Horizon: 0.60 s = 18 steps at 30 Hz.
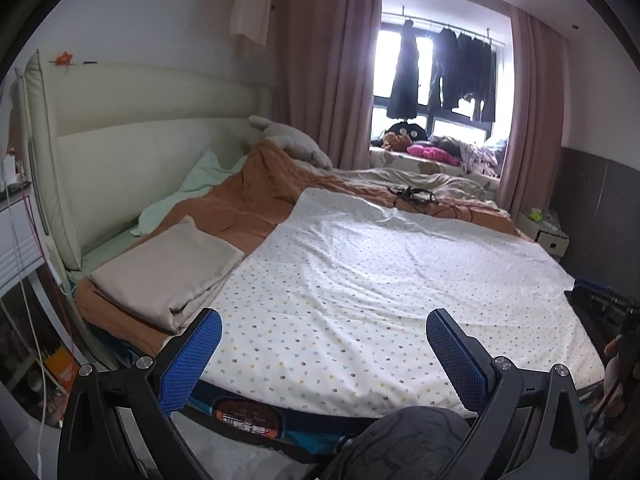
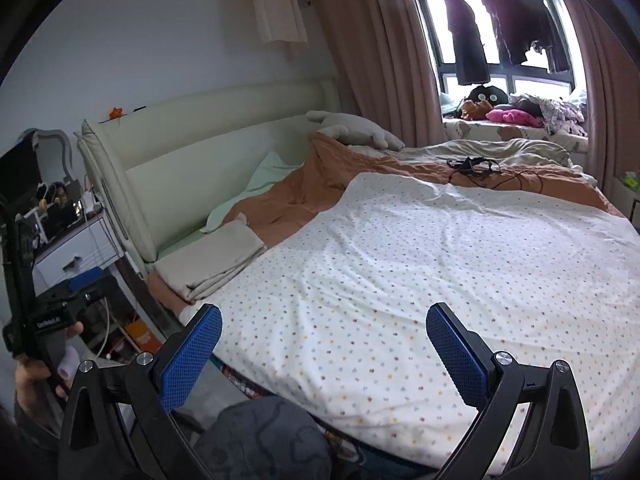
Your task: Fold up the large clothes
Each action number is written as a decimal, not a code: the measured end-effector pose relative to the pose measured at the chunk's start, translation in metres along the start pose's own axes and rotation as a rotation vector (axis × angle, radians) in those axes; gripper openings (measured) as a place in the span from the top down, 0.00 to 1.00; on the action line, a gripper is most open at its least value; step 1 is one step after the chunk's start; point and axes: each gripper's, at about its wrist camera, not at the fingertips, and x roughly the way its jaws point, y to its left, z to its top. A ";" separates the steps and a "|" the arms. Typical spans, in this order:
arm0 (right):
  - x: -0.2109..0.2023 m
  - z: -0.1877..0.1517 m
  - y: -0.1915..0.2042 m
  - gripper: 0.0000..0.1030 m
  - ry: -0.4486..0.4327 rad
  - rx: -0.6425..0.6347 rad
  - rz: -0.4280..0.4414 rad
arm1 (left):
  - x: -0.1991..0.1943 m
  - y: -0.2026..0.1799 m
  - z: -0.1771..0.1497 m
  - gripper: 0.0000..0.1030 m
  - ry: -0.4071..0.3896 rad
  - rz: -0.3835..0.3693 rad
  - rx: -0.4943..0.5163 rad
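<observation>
A large white sheet with small coloured dots [image 1: 380,280] lies spread flat over the bed, and also fills the right wrist view [image 2: 440,272]. My left gripper [image 1: 324,356] is open and empty, held above the sheet's near edge. My right gripper [image 2: 324,354] is open and empty, also over the near edge. The right gripper's body shows at the far right of the left wrist view [image 1: 600,300]; the left gripper's handle shows at the left of the right wrist view [image 2: 44,320].
A folded beige cloth [image 1: 168,272] lies left of the sheet on an orange blanket [image 1: 248,200]. A black tangle of cables [image 1: 412,194] lies at the far side. Cream headboard [image 1: 132,140], grey plush [image 1: 288,140], nightstand [image 2: 76,248], window seat with clothes [image 1: 432,152].
</observation>
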 end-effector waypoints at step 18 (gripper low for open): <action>-0.014 -0.062 -0.036 0.01 -0.006 0.055 -0.075 | 0.010 -0.009 -0.041 0.00 0.028 0.010 -0.009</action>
